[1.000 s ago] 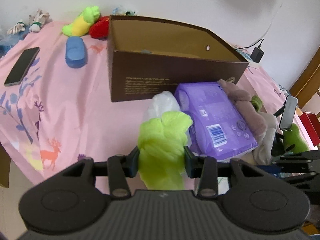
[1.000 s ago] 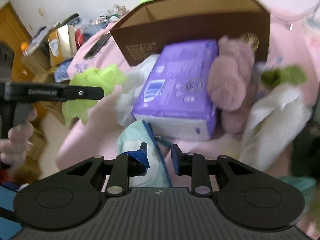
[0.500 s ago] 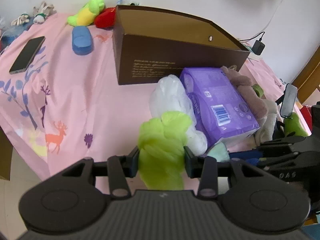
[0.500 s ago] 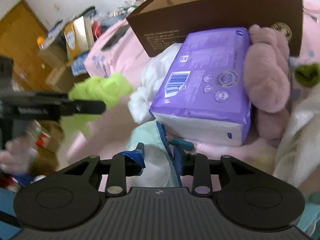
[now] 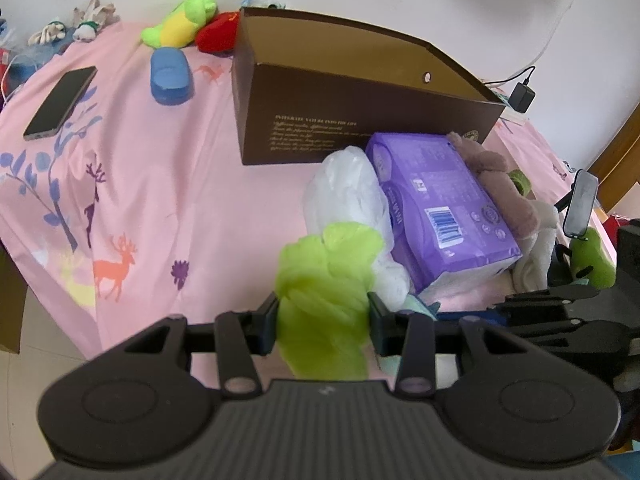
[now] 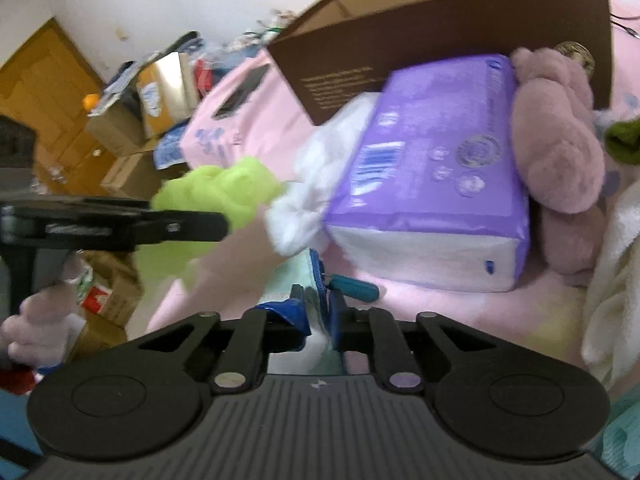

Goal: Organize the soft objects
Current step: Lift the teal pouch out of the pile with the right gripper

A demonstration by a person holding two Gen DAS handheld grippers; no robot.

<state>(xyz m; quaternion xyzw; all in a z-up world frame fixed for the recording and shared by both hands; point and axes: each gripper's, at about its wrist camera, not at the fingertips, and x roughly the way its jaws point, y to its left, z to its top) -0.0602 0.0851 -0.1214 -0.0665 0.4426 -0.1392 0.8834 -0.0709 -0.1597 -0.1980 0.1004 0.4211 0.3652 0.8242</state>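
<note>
Pink printed bedding [image 5: 168,184] carries a brown box [image 5: 360,120]. Our left gripper [image 5: 323,322] grasps a lime fluffy toy [image 5: 324,300]; our right gripper [image 6: 318,314] is clenched on a pale green pouch [image 6: 288,280]. Next, we judge, both go into the box, past the purple pack [image 5: 444,212], white bag [image 5: 348,196] and mauve plush [image 6: 556,148].

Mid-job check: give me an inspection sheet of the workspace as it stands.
Surface: pink printed cloth.
Job's things: lime plush; mint pouch; purple pack, mauve plush, white bag before the open brown box.
Clutter: phone, blue case, toys at far edge.
Grippers: left tool shut on lime plush; right tool shut on mint pouch.
Cables: charger by wall.
Surroundings: cardboard boxes, wooden door.
</note>
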